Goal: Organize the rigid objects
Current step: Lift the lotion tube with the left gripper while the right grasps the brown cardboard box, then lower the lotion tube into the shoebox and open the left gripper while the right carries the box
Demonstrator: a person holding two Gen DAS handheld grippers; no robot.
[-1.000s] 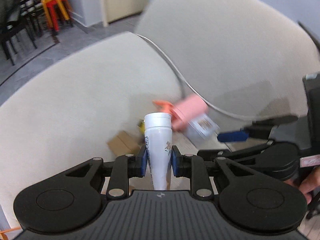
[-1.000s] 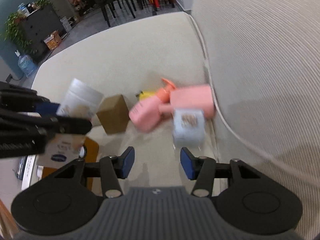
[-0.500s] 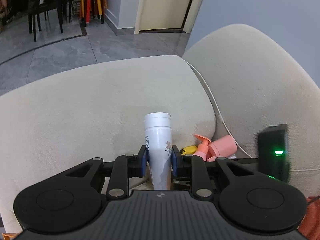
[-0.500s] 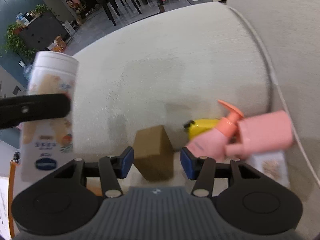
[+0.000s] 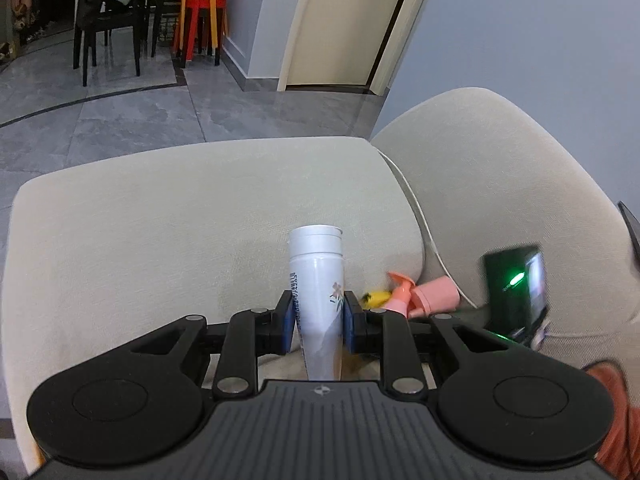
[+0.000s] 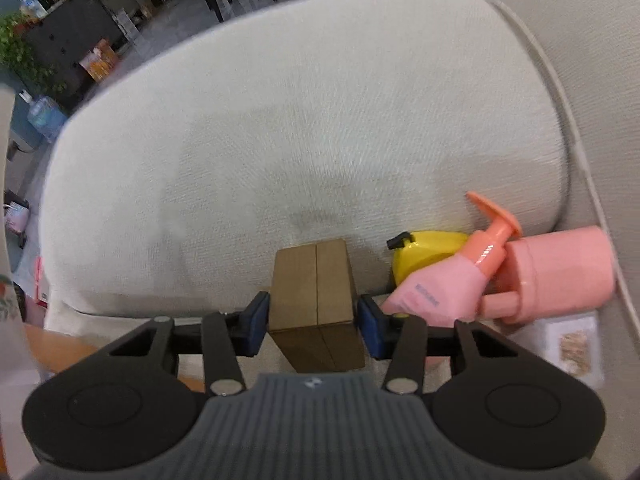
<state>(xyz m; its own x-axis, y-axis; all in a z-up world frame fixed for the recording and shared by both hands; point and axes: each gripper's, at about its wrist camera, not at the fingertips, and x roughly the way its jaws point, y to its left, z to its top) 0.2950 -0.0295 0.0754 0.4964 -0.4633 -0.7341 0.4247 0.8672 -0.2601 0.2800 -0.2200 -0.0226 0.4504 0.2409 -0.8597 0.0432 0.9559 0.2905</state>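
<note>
My left gripper [image 5: 318, 316] is shut on a white tube with a white cap [image 5: 318, 280] and holds it upright above the beige sofa. My right gripper [image 6: 314, 324] is open, its jaws on either side of a brown cardboard box [image 6: 316, 304] that stands on the sofa seat; small gaps show at both pads. To the box's right lie a yellow object [image 6: 424, 256], a pink pump bottle [image 6: 444, 292] and a pink cylinder [image 6: 560, 280]. These also show in the left wrist view [image 5: 420, 296].
A small light box with a picture [image 6: 576, 348] lies at the right by the sofa back [image 6: 580, 40]. The sofa armrest [image 5: 200, 208] rises behind the objects. An orange surface [image 6: 52, 348] is at the lower left. Chairs and stools [image 5: 200, 20] stand across the floor.
My right gripper has moved forward and down so the brown box now sits between its jaws. My left gripper has lifted and tilted up with the tube.
</note>
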